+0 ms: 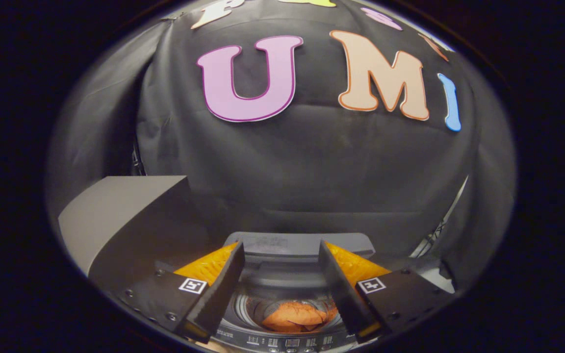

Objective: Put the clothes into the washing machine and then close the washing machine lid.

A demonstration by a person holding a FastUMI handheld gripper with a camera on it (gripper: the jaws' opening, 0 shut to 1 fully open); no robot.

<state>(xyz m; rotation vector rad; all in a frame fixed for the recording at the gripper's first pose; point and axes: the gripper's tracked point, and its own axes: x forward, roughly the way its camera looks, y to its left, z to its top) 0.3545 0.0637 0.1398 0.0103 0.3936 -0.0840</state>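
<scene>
An orange garment point(297, 316) lies crumpled inside the drum of the top-loading washing machine point(282, 287), seen between and below my fingers. The machine's lid point(302, 243) stands raised at the back of the opening, just beyond the fingertips. My gripper point(281, 250) hovers above the machine, open, with nothing between its fingers point(223, 289). The control panel point(287, 341) runs along the machine's near edge under the fingers.
A grey box-like block point(120, 220) stands to the left of the machine, beside the left finger. The black cloth wall point(312, 162) hangs close behind the machine. A thin metal stand point(442, 223) leans at the right.
</scene>
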